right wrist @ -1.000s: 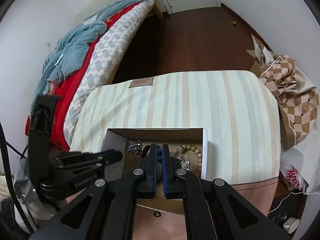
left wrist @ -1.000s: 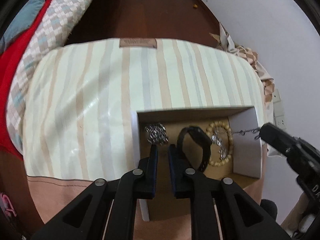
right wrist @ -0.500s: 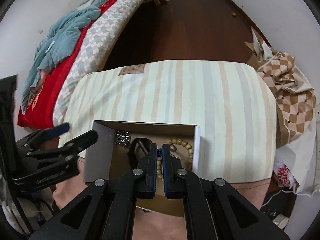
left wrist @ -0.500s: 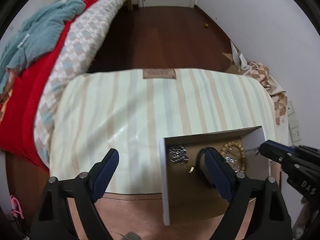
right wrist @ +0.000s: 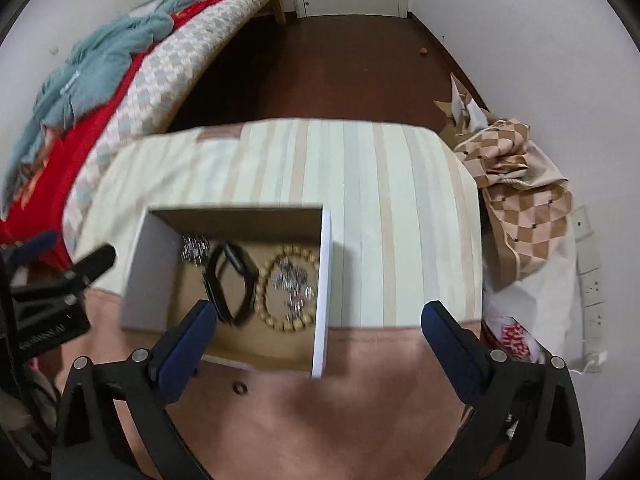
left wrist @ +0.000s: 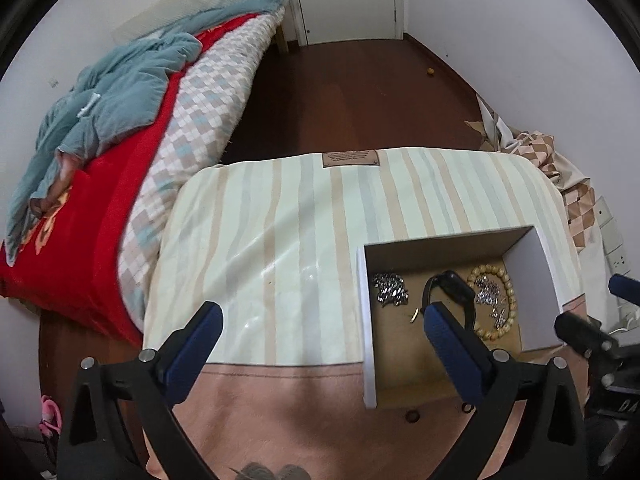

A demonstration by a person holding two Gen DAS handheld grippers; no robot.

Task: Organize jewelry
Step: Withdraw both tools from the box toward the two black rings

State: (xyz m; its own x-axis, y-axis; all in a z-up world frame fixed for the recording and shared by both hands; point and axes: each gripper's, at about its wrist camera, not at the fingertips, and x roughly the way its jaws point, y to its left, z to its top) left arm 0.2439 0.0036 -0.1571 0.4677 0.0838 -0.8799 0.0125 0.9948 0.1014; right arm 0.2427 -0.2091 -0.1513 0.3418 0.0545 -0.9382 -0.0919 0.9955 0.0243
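left wrist view alone shows a small gold piece [left wrist: 415, 314] in the box [left wrist: 536, 292]; right wrist view hides it. both grippers' jaws are opening, nothing between.

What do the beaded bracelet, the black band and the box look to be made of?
Beaded bracelet: probably wood, with matte tan round beads. Black band: likely rubber or plastic, smooth with a dull sheen. Box: cardboard, with a brown inside and thin white walls.

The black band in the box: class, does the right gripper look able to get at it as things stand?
Probably yes: the box has no lid, the black band lies uncovered, and the right gripper, jaws opening and empty, hangs above it.
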